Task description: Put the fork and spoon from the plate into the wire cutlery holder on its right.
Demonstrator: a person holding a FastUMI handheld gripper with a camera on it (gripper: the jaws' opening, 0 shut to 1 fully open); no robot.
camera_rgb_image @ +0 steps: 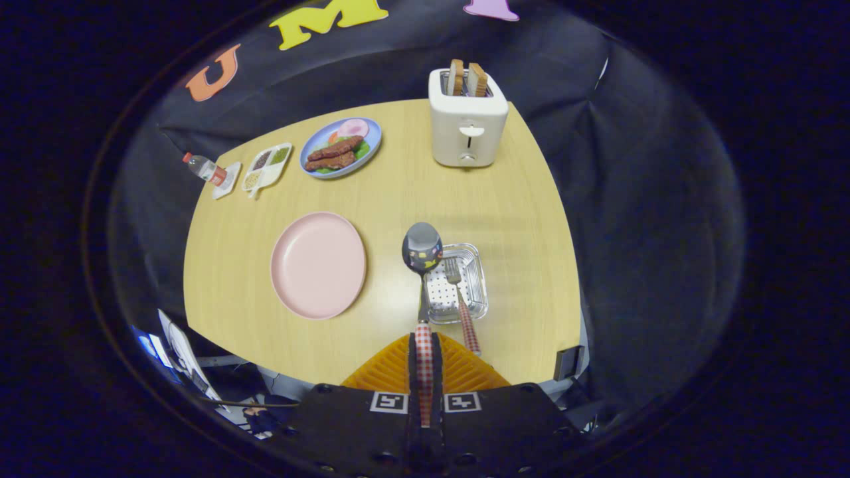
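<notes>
The gripper [424,362] pinches the spoon [422,265] by its checked handle; both fingers [412,358] press on the handle from either side, and the bowl sticks out well ahead of them, high above the table [478,199]; I judge the handle grip is chosen so the bowl end leads and can go down into the holder first.

The holder [475,282] sits just right of the plate [318,264]; the fork [459,299] already lies in it, tines on the perforated floor, handle leaning out over the near rim toward the fingers; the plate is bare, so the fork's half of the task looks done and the spoon's half is in hand.

The spoon's bowl appears over the holder's left rim, though how high it hangs I cannot tell; the next move likely calls for a shift right and a descent so the bowl clears the rim and lands beside the fork rather than on it; the risk is that the bowl catches the rim or knocks the fork's handle and tips it out.

Beyond, well apart from the work, stand a toaster [468,126] with bread in its slots, a dish [341,147] of food, a tray [267,166] and a bottle [204,168] at the table's far corner; none lies in the path.
</notes>
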